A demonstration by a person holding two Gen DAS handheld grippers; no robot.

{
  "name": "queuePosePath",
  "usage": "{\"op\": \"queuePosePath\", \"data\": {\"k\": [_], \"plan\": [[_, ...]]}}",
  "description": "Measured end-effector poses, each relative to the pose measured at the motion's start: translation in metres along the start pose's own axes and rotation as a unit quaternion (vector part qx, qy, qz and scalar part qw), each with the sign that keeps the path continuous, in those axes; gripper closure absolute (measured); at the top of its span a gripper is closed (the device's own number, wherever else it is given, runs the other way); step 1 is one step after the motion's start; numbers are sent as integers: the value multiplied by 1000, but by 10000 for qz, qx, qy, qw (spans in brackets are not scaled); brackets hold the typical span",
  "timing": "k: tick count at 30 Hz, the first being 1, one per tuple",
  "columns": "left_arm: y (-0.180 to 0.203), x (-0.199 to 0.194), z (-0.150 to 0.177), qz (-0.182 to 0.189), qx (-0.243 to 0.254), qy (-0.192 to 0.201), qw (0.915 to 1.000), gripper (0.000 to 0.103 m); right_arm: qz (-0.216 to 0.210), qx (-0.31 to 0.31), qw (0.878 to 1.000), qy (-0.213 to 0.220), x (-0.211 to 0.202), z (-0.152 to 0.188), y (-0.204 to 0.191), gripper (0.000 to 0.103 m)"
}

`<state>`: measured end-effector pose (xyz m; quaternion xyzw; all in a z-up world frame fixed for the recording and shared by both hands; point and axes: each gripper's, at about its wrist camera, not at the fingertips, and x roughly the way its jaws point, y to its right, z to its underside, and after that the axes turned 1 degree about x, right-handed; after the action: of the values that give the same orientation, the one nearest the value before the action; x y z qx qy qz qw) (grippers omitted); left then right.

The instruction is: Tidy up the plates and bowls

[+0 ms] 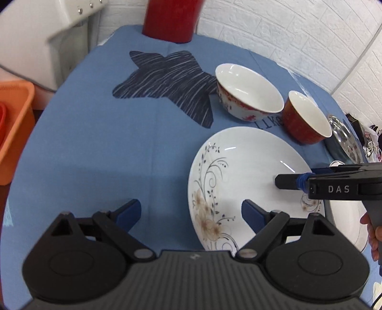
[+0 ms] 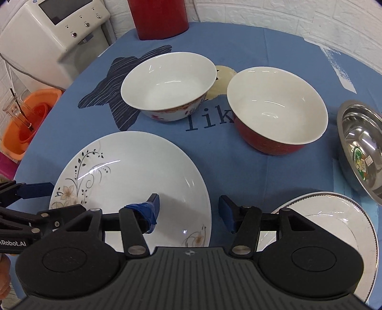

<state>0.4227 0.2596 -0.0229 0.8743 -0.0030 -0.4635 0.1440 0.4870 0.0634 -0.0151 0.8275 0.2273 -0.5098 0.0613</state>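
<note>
My own gripper bodies hide the near rim of the floral plate [image 2: 133,171] in both views. The red cylinder [image 2: 158,18] is cut off by the top edge, so I cannot tell what it is. The steel dish [image 2: 358,147] runs off the right edge, its sticker too small to read. The rimmed plate [image 2: 346,221] is partly behind my right gripper [image 2: 188,211]. The cloth's lettering [image 2: 205,119] is half hidden by the red bowl [image 2: 277,114].
</note>
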Motion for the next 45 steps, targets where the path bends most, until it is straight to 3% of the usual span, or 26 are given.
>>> {"op": "queuePosePath", "data": {"k": [6,12,16,18,19,20,27,34,37,40,45], "plan": [[6,3,1,-135,151,91,9998,19,-35,-179,9992,346,-4,14,-1,56],[14,1,7,-416,333,171,9984,29,-23,-218,9997,137,-3,10,-9,51],[15,-2,11,-414,354,235,9982,47,-183,-405,9987,247,-8,23,-12,61],[18,-5,13,-325,340,265,9985,63,-203,-302,9986,384,-11,27,-8,71],[19,-6,13,-193,294,232,9991,82,-213,-215,9987,421,-12,28,-6,77],[19,-6,12,-125,180,179,9996,85,-229,-128,9986,451,-13,29,-4,78],[14,-20,17,-50,-2,126,9999,88,-713,583,9946,480,-23,48,-2,74],[22,-47,23,-230,214,243,9992,89,-790,671,9927,624,-48,59,-17,70],[19,-60,28,-127,155,253,9995,89,-798,505,9929,718,-67,66,-23,69],[21,-77,41,-17,122,281,9995,89,-771,440,9936,695,-82,83,-28,68],[33,-107,80,-195,359,455,9981,89,-844,483,9932,637,-101,126,-38,65]]}}
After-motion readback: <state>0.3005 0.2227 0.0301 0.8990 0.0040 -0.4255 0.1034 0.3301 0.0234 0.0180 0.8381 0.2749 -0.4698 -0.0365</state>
